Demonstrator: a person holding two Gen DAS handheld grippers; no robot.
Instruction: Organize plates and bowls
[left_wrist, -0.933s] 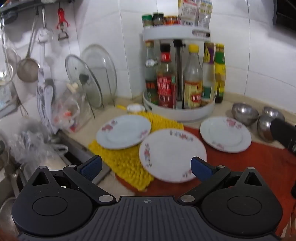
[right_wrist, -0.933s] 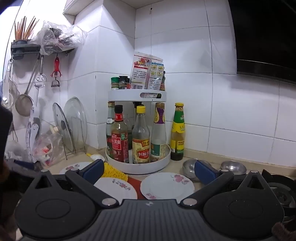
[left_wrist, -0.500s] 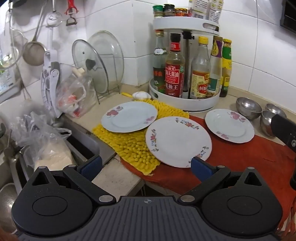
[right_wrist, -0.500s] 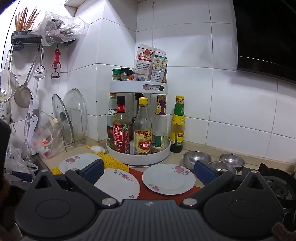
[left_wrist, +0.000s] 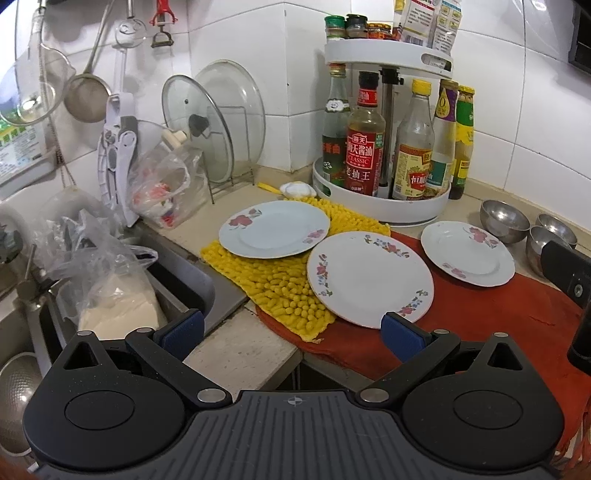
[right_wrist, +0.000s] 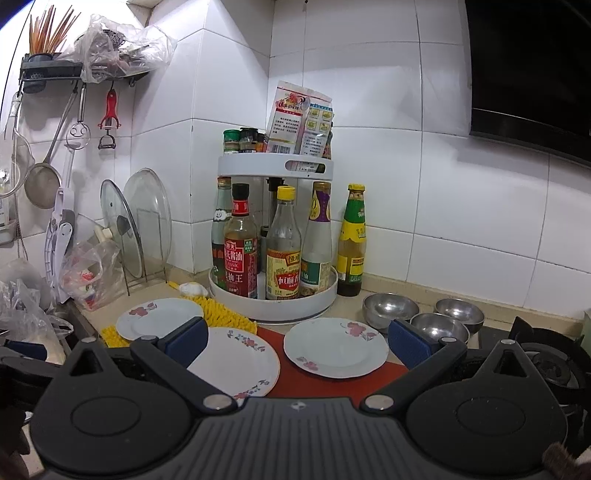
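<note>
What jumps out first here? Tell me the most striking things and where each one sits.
Three floral plates lie in a row on the counter: a large plate in the middle, a left plate on the yellow mat, and a right plate on the red cloth. Behind them in the tiled corner stands a white two-tier rack crowded with sauce bottles. Three steel bowls cluster right of the plates, beside the stove.

Left gripper (left_wrist: 291, 330): jaws spread wide, blue pads (left_wrist: 184, 329) facing inward, nothing between them; held level, tilted slightly downward. Right gripper (right_wrist: 297, 341): jaws likewise wide apart, gap between pads (right_wrist: 408, 341) empty, pointing forward, roughly level. Part of its black body shows right of the left jaws.
</note>
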